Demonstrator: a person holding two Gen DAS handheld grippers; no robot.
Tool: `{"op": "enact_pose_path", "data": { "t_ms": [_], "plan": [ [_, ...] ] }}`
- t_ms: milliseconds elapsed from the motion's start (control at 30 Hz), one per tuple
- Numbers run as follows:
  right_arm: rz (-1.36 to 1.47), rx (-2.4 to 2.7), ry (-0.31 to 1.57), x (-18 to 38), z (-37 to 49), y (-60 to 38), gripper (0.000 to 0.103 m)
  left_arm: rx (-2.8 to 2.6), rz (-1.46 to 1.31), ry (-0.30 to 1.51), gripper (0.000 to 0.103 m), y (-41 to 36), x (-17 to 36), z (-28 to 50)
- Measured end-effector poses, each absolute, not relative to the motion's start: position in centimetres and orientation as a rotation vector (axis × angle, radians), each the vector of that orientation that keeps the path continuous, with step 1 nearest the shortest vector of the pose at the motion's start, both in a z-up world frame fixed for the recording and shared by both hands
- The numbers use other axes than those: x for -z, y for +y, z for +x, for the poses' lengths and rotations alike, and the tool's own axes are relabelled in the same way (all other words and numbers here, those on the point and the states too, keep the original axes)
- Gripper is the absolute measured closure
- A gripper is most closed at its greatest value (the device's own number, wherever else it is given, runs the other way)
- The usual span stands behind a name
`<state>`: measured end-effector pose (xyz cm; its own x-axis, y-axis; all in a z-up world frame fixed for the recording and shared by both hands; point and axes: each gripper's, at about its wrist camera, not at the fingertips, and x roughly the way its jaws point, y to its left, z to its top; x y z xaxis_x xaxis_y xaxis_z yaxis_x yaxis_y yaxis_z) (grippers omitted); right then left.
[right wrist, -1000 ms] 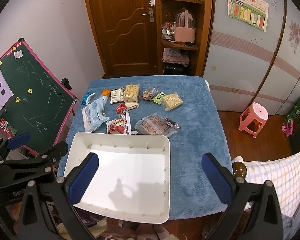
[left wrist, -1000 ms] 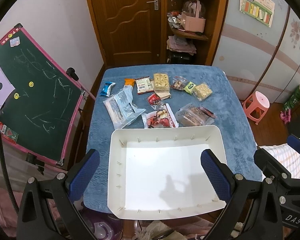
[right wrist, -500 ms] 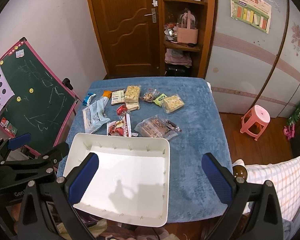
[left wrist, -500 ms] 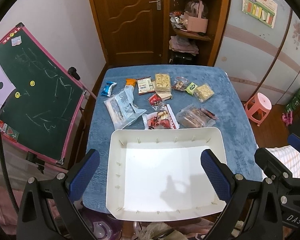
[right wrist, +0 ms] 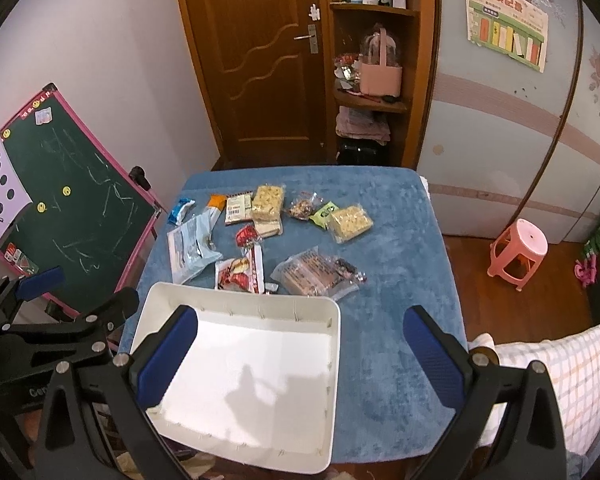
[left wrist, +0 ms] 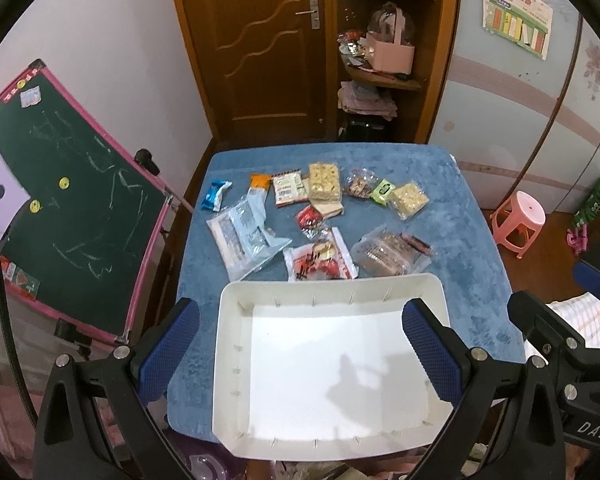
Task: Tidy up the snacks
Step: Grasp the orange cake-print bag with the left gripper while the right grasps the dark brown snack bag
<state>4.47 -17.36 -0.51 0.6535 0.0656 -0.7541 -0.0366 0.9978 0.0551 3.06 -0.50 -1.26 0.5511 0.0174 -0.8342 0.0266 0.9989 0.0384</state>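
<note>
An empty white tray (left wrist: pixel 228 360) (right wrist: pixel 332 360) sits at the near edge of a blue-covered table (left wrist: pixel 460 224) (right wrist: pixel 400 240). Beyond it lie several snack packets: a pale blue bag (left wrist: pixel 244 236) (right wrist: pixel 190 250), a red-and-white packet (left wrist: pixel 320 260) (right wrist: pixel 240 274), a clear pack of brown bars (left wrist: pixel 388 254) (right wrist: pixel 314 270), yellow cracker packs (left wrist: pixel 410 199) (right wrist: pixel 350 222) and a small blue packet (left wrist: pixel 215 195) (right wrist: pixel 180 208). My left gripper (left wrist: pixel 300 356) hangs open above the tray. My right gripper (right wrist: pixel 300 356) is open above the tray's right side. Neither holds anything.
A green chalkboard easel (left wrist: pixel 60 208) (right wrist: pixel 72 208) stands close to the table's left edge. A pink stool (left wrist: pixel 520 218) (right wrist: pixel 518 250) is on the floor at right. A wooden door (left wrist: pixel 268 48) and corner shelf (left wrist: pixel 380 72) lie behind. A checked cloth (right wrist: pixel 580 368) lies at near right.
Both cameras have drifted slightly; the tray and snacks sit a touch lower in view. Nothing on the table has moved, and both grippers stay open.
</note>
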Motion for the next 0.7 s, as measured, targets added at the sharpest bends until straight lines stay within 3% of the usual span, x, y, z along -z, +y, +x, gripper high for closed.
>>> {"op": "enact_pose_path", "data": {
  "t_ms": [400,700],
  "plan": [
    [0.171,-0.048,0.908,1.1,12.1,-23.8,0.000,0.005,0.050,1.035,0.002,0.3,0.7,11.9],
    [0.206,0.010,1.000,4.5,19.7,-27.5,0.001,0.023,-0.041,1.219,0.002,0.8,6.5,19.5]
  ]
}}
